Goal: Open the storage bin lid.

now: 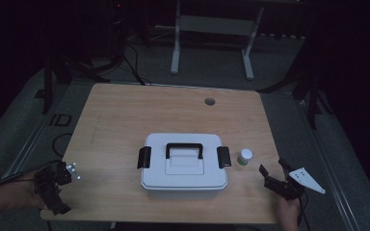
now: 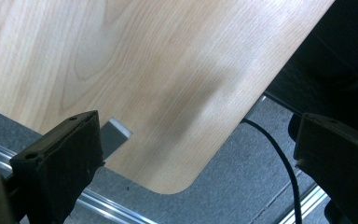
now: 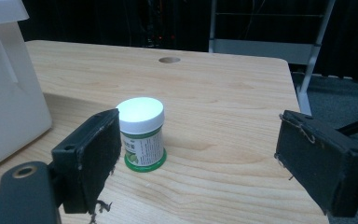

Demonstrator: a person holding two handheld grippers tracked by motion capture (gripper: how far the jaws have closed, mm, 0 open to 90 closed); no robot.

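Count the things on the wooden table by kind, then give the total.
White lidded storage box with black handle and clasps: 1
Small jar with white lid and green label: 1
Total: 2

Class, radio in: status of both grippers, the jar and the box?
Left gripper open, idle at table corner. Right gripper open, facing jar. Jar upright beside closed box. Path clear.
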